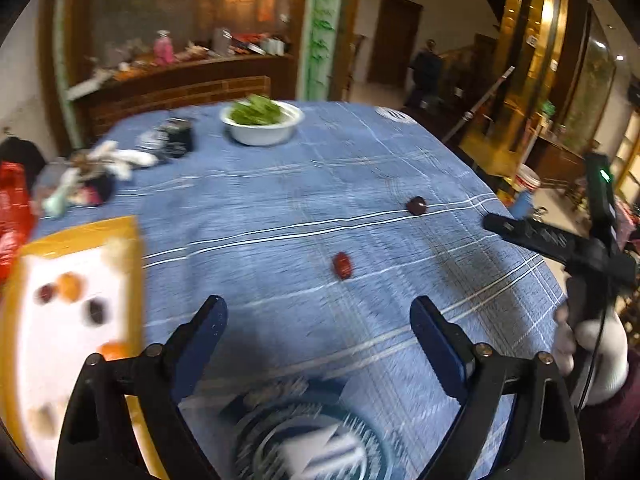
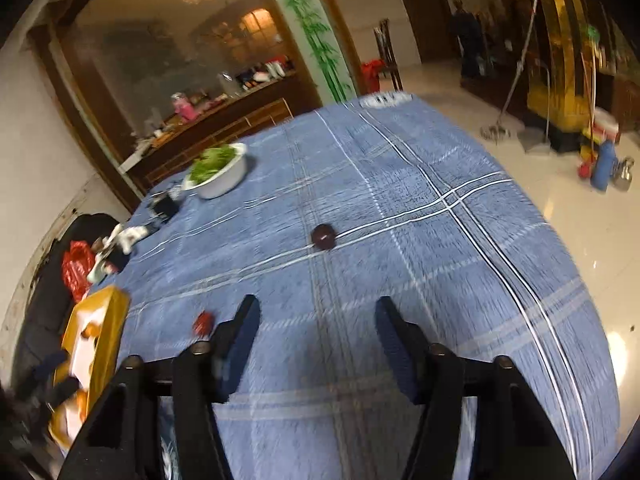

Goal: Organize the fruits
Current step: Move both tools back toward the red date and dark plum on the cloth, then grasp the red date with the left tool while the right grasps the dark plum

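A red date (image 1: 343,265) lies on the blue checked tablecloth (image 1: 280,208) just ahead of my open, empty left gripper (image 1: 318,312). A dark round fruit (image 1: 416,205) lies farther right. A yellow-rimmed white tray (image 1: 132,248) at the left holds several small fruits, orange and dark. In the right wrist view my right gripper (image 2: 316,312) is open and empty above the cloth; the dark fruit (image 2: 323,236) is ahead of it, the red date (image 2: 203,322) beside its left finger, the tray (image 2: 114,320) at far left.
A white bowl of greens (image 1: 262,120) stands at the table's far side, with a dark box (image 1: 176,136) and cluttered cloths (image 1: 92,172) at the far left. A patterned plate (image 1: 312,440) lies under my left gripper. The table edge drops to the floor on the right (image 2: 580,240).
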The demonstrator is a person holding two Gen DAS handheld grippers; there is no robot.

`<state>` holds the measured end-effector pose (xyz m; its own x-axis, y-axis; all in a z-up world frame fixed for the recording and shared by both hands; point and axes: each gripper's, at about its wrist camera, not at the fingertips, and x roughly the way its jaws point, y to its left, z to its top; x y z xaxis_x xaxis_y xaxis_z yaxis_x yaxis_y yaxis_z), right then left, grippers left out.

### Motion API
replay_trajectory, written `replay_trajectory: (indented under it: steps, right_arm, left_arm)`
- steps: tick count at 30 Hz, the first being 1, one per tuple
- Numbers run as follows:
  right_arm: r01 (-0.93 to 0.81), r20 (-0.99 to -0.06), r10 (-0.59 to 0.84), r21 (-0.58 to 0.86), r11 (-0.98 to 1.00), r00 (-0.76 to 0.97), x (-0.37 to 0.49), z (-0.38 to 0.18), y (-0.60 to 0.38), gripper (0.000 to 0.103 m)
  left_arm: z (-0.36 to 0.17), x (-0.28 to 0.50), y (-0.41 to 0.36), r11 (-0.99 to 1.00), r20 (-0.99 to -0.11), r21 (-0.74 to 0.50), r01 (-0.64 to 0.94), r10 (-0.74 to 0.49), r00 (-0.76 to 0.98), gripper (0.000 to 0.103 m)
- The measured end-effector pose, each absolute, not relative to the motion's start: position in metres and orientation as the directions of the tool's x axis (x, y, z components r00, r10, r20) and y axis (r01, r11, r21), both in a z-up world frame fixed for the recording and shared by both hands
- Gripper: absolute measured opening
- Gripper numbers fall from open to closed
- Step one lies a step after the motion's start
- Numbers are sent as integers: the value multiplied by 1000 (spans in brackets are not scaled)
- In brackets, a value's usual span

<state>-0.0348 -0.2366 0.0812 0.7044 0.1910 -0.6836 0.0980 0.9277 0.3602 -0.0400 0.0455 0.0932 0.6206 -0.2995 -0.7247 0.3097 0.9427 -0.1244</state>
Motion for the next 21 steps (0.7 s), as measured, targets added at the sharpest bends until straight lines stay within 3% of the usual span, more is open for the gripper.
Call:
replay_trajectory:
  steps: [2,4,6,12,17,19,20,21]
  right_arm:
    - [114,-704,212,385,916,677,-2,72,-246,57]
    - [115,-709,230,402,908,666,19,66,-250,57]
    - [109,-712,268,436,893,649,41,57,-252,57]
    - [105,-725,298,454,885,620,81,37,-252,57]
    - [91,-745,294,428,899,599,91,24,-242,57]
    - [85,-755,254,378,922,604,95,25,-235,56]
    - [79,-763,230,344,936,604,95,26,-229,38]
    - [71,-775,230,333,940,589,97,24,-225,27]
  left_arm:
    - [79,-20,31,928,-733,-154,339,-337,590,80]
    - [69,-5,21,921,-740,-169,351,-354,572,79]
    - [55,11,11,926,-756,-155,343,-335,562,78]
    - [24,41,-11,931,-792,-101,351,-289,538,59]
    - [10,43,-26,925,-809,-6,379,-227,542,20]
    - [11,43,-27,928,-809,10,373,-212,548,17]
    - [12,44,-24,931,-811,-5,364,-217,543,17]
    - [14,43,-21,936,-811,-16,352,-218,543,17]
